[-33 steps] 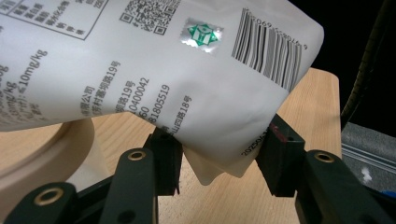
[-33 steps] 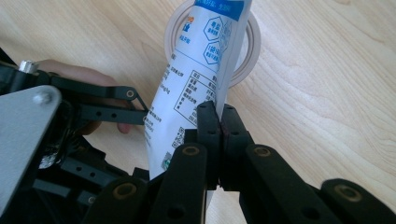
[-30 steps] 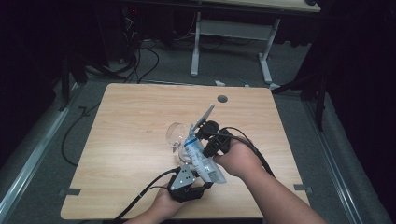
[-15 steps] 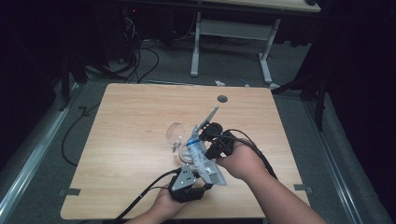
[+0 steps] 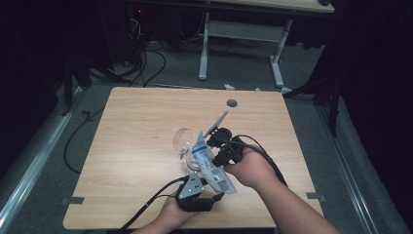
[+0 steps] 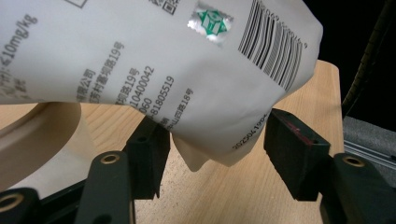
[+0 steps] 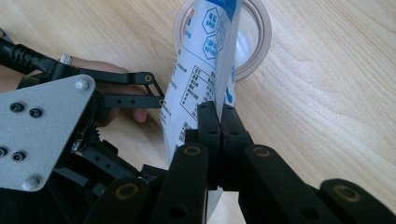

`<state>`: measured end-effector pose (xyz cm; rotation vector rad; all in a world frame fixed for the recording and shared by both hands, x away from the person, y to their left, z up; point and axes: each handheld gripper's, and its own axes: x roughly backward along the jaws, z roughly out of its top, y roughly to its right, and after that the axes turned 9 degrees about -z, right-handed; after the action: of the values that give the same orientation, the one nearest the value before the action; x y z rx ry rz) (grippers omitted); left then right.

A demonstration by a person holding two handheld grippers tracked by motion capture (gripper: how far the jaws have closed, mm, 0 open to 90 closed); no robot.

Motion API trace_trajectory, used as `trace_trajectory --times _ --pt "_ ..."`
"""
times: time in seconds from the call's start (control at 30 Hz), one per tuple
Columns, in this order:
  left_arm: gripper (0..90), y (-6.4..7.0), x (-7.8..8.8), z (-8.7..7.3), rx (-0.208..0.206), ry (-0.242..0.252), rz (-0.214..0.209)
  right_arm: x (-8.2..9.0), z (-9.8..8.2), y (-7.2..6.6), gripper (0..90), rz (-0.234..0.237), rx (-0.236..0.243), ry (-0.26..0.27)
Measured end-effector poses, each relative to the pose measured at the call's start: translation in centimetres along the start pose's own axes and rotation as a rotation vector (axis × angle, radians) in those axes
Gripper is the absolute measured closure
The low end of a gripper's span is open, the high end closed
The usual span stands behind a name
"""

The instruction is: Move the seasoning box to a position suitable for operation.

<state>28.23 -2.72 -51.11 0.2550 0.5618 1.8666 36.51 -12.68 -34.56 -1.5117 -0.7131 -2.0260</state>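
The right tool (image 7: 218, 122) pinches the pouch (image 5: 210, 163) above the glass cup (image 5: 184, 141); the left tool (image 6: 212, 154), jaws just opening, probably grips nothing beneath that pouch.

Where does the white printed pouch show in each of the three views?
High view: the pouch slants at lower centre, between the two hands.
Left gripper view: it covers the top, its corner hanging between the open jaws.
Right gripper view: it stands at top centre, clamped by the shut jaws.
Shared landmark: the clear cup on the wooden table, under the pouch's upper end.
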Motion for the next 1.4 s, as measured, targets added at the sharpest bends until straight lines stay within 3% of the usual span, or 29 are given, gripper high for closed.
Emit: trace_trajectory --times 0.2,0.63,0.8,1.0,1.27,1.4 --pt "39.3 -0.3 0.3 -0.2 0.006 -0.005 0.007 0.0 -0.2 0.2 90.0 0.004 0.004 0.013" --pt "38.0 -0.5 0.7 -0.8 -0.032 -0.023 0.014 0.8 -0.5 0.3 90.0 -0.023 0.002 0.012" --pt "38.0 -0.6 1.5 -0.7 -0.023 -0.019 0.020 0.6 -0.7 0.4 90.0 -0.027 0.007 0.009" --pt "38.0 -0.9 3.5 -0.2 -0.021 -0.002 0.026 0.8 -0.8 0.4 90.0 -0.028 0.002 0.010" --pt "38.6 -3.0 7.3 1.8 -0.022 0.050 0.108 0.8 -0.7 0.4 89.9 -0.041 0.023 0.013" --pt "38.9 -4.6 9.1 2.3 -0.052 0.052 0.165 0.6 -0.7 0.3 89.9 -0.042 0.023 0.013"
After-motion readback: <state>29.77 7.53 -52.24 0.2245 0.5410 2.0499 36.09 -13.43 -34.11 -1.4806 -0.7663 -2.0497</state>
